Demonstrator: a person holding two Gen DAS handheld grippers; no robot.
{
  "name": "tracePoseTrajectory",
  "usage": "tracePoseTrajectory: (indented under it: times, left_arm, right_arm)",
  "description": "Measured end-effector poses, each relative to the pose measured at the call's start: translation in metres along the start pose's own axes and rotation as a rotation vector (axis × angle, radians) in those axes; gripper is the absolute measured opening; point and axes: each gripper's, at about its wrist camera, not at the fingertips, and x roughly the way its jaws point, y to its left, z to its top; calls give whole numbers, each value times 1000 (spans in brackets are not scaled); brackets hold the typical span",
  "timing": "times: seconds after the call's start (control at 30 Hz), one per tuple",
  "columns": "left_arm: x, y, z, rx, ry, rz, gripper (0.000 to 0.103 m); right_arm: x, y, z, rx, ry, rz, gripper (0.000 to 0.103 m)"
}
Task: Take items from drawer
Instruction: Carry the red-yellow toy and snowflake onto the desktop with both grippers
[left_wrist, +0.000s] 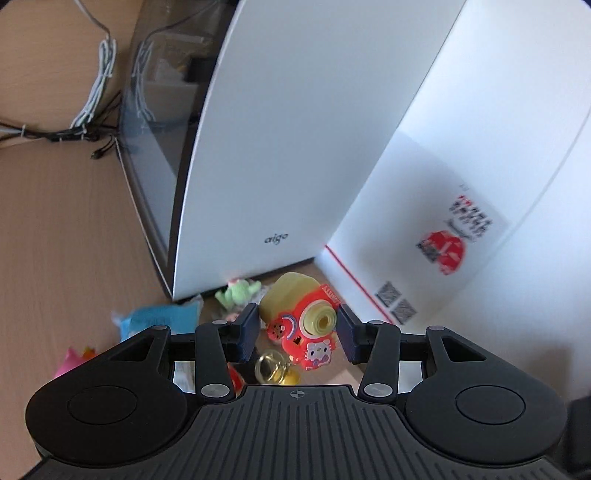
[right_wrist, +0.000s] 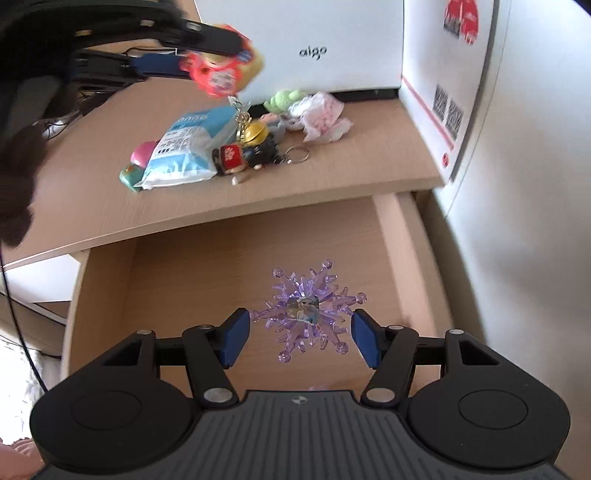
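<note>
The white casing (left_wrist: 280, 147) standing at the back of the bench (right_wrist: 332, 177) carries the lettering "aigo" in grey. The white box (right_wrist: 436, 92) at its right bears a red stripe, two square codes and a red printed emblem; the small print there is too blurred to read. The red edge of the toy camera (left_wrist: 306, 328) shows letters ending in "KITTY", and a cartoon cat sticker sits on its front. The blue and white packet (right_wrist: 188, 147) has printed text that cannot be read.

The left gripper (left_wrist: 297, 325) is clamped on the toy camera: both blue pads press its sides. The toy is red plastic with a pale yellow body and a round yellow lens. A metal key chain (right_wrist: 242, 114) with a gold bell hangs below it. In the right wrist view the toy is held in the air above the bench, over the cluster of small items.

The right gripper (right_wrist: 301, 334) hangs over the open drawer (right_wrist: 177, 280) with its pads apart. The snowflake ornament (right_wrist: 306, 310) lies on the drawer floor between them. Whether the pads touch its tips cannot be told. The ornament is clear purple plastic with many spiked arms ending in beads, and a round cartoon picture sits at its centre.

The drawer and the bench are light wood grain. On the bench lie the packet, a green plush toy (right_wrist: 282, 100), a crumpled pink and white wrapper (right_wrist: 323, 116), a pink and green toy (right_wrist: 135, 168) and small figure key rings (right_wrist: 251, 151).
</note>
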Motion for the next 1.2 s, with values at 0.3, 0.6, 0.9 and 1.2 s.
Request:
tracePoseTrajectory:
  times: [0.3, 0.6, 0.9, 1.2]
  left_arm:
    - [42, 10, -7, 54, -66, 132, 50]
    - [17, 28, -4, -16, -177, 155, 49]
    - [-57, 36, -17, -153, -275, 121, 49]
    - [-92, 41, -94, -201, -100, 176, 48]
  right_arm:
    - [4, -13, 8, 38, -5, -14, 61]
    - [5, -23, 10, 45, -17, -31, 61]
    - [0, -26, 37, 21, -118, -60, 61]
    - [12, -18, 103, -30, -262, -72, 61]
